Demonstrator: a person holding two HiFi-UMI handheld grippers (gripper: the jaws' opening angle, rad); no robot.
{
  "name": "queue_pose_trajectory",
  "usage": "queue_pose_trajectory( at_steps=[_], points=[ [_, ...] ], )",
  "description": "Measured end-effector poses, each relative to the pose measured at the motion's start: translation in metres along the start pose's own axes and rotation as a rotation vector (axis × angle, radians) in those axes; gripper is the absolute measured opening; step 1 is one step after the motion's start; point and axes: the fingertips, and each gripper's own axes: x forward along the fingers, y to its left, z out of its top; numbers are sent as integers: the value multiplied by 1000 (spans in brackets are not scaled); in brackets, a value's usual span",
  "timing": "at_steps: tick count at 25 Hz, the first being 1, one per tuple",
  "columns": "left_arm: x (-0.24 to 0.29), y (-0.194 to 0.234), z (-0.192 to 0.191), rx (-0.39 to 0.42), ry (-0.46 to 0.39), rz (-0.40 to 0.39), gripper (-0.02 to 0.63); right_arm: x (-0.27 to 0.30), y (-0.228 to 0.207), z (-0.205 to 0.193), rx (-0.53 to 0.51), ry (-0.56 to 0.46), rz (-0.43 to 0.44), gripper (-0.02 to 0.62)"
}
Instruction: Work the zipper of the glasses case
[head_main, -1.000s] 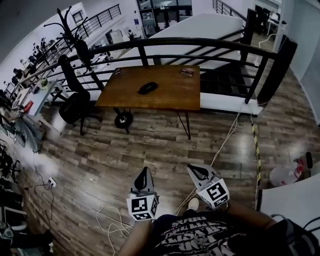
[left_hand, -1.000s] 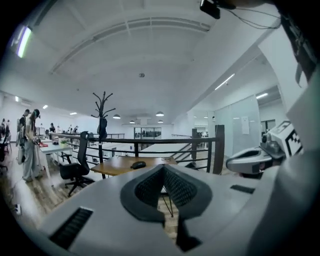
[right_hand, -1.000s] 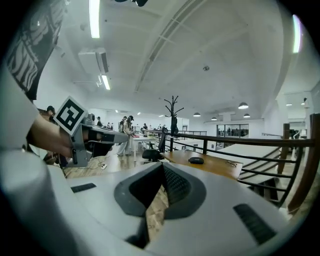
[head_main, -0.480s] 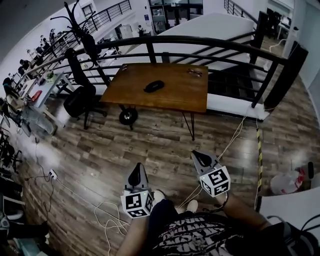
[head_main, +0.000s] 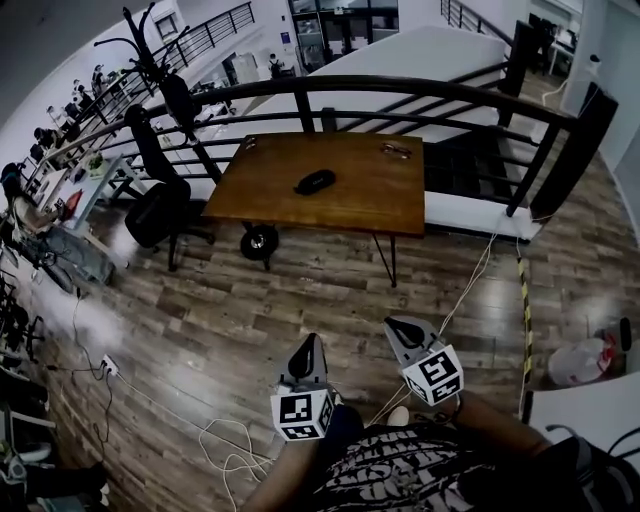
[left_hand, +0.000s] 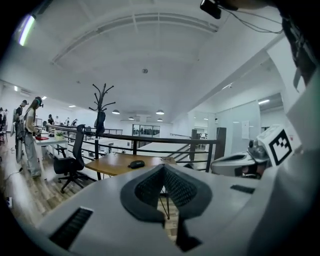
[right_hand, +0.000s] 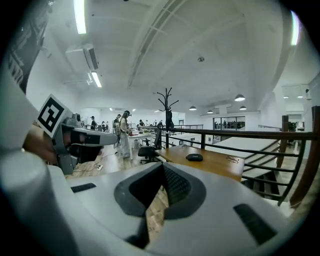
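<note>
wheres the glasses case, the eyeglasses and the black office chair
glasses case (head_main: 315, 181), head view, middle of its dark top
eyeglasses (head_main: 396, 150), head view, middle of the frame
office chair (head_main: 152, 213), head view, on its seat

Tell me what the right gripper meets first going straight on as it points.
Nothing close. The right gripper aims across floor toward the wooden table; its near edge, or the floor before it, probably comes first. Depth unclear.

Ceiling strip lights (right_hand: 80, 15) give bright, even light; fisheye distortion bends the edges, with dark vignetted corners.
</note>
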Motion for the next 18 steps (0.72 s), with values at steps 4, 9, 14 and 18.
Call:
queue_pose_trajectory(
  at_steps=[4, 9, 14, 18],
  points=[
    [16, 35, 15, 8, -20, -13, 6, 26, 5, 25, -12, -34, -17, -3],
    [37, 80, 29, 20, -40, -28, 6, 66, 13, 36, 14, -35, -23, -3],
    [51, 116, 27, -1, -29, -51, 7, 102, 31, 39, 33, -16, -12, -2],
    [64, 134, 21, -7, -22, -82, 6, 124, 43, 35, 16, 13, -14, -2]
  ],
)
